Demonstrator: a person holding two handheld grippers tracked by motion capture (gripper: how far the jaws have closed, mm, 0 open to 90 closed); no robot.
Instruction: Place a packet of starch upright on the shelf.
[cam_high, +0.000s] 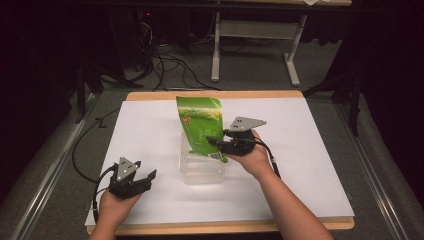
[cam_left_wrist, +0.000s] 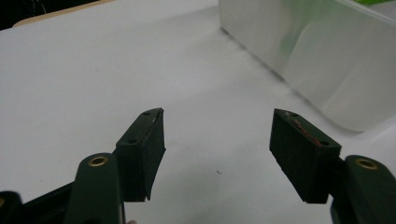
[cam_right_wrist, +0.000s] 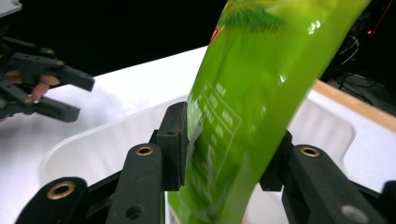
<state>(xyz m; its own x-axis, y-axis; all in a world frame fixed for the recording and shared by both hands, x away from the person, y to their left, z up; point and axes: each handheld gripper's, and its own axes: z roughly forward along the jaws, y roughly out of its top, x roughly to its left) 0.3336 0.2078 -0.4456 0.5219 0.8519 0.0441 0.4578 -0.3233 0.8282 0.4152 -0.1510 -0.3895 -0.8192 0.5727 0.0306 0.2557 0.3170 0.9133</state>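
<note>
Your right gripper (cam_high: 216, 143) clamps the glossy green plastic pouch (cam_high: 200, 125), standing tilted in the clear plastic tub (cam_high: 201, 172) mid-table. Your left gripper (cam_high: 143, 176) rests wide open, holding nothing, nearby.

I count one green packet (cam_high: 200, 125) at twelve o'clock from me, one clear plastic tub (cam_high: 202, 167) beneath it, one white sheet (cam_high: 310, 165), and my two grippers: left (cam_high: 145, 175), right (cam_high: 216, 142).
</note>
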